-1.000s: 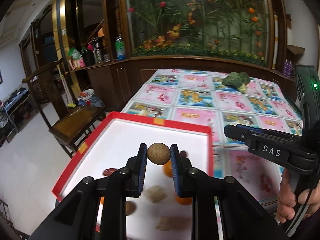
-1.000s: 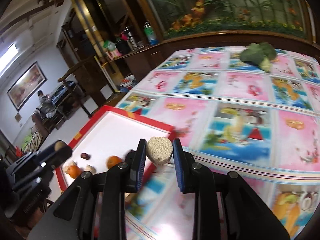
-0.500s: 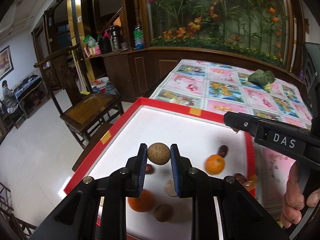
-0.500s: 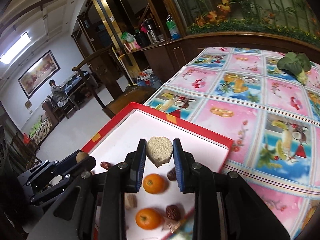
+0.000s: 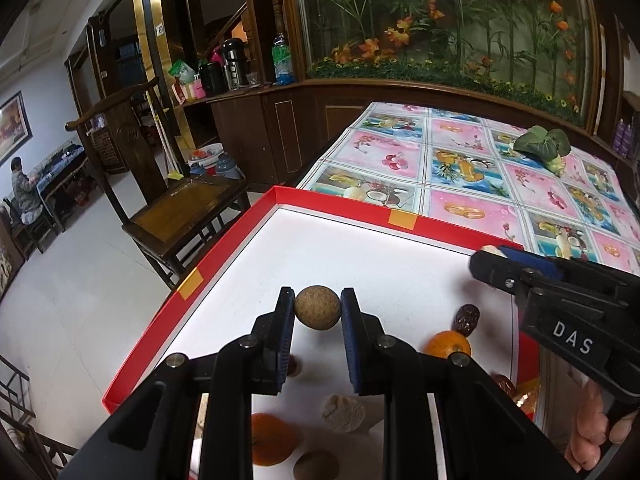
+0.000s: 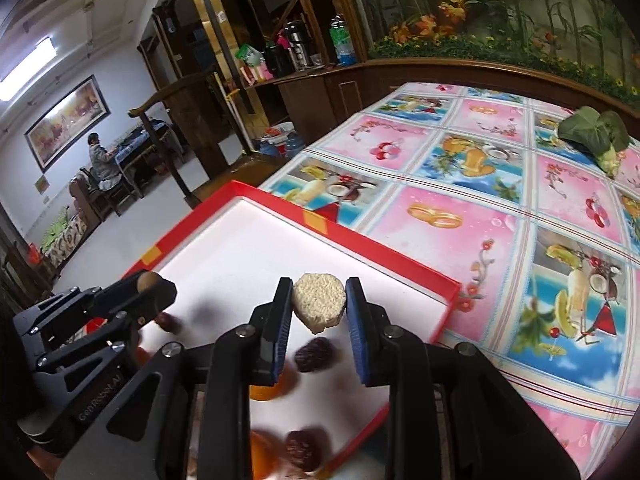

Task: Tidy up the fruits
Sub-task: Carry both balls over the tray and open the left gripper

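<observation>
My left gripper is shut on a round brown fruit and hangs over the white floor of a red-rimmed tray. My right gripper is shut on a pale, rough, chunky piece over the same tray, near its right wall. The right gripper shows at the right of the left wrist view, and the left gripper at the left of the right wrist view. In the tray lie oranges, dark red dates, another pale chunk and a brown fruit.
The tray sits at the near left corner of a table with a pink and blue fruit-print cloth. A leafy green vegetable lies far right. A wooden chair stands left of the table. A person sits far off.
Both grippers have moved left and slightly down, from near the tray's right rim to over its white floor, each keeping its piece. More of the tray's contents have come into view.
</observation>
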{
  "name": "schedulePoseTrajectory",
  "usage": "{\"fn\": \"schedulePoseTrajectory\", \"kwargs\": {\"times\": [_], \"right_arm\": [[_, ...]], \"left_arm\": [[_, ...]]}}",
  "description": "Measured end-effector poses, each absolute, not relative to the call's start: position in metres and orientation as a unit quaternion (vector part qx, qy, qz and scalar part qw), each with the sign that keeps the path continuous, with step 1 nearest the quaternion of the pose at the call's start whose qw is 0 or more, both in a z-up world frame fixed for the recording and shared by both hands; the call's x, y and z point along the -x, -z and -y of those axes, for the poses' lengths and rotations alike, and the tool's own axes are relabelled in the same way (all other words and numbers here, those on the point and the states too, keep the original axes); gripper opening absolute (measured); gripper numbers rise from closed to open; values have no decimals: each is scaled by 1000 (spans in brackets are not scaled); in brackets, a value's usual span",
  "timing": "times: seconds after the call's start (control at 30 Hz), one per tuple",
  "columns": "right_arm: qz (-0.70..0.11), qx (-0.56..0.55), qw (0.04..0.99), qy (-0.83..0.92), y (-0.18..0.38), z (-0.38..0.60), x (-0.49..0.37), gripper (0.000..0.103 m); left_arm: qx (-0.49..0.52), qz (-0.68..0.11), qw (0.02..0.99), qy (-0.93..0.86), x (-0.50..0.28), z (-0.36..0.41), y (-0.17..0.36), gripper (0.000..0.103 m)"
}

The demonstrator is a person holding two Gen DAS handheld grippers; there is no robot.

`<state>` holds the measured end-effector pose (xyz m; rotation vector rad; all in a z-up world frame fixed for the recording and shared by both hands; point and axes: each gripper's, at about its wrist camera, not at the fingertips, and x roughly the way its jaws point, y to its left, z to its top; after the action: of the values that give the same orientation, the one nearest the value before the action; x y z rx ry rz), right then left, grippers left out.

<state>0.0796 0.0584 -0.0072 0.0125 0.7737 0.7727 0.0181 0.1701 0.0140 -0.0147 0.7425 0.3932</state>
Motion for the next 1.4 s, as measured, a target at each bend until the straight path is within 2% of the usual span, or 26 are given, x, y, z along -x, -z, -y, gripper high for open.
{"fn": "schedulePoseTrajectory", "kwargs": {"times": [0.47, 1.4], "right_arm": [[-410, -8, 855, -319, 17, -45, -89, 29], [-415, 25, 853, -316, 25, -57, -80, 29]], "left_arm": [[-16, -380, 901, -210, -23, -164, -6, 22], [-16, -397, 893, -210, -29, -164, 3, 22]]}}
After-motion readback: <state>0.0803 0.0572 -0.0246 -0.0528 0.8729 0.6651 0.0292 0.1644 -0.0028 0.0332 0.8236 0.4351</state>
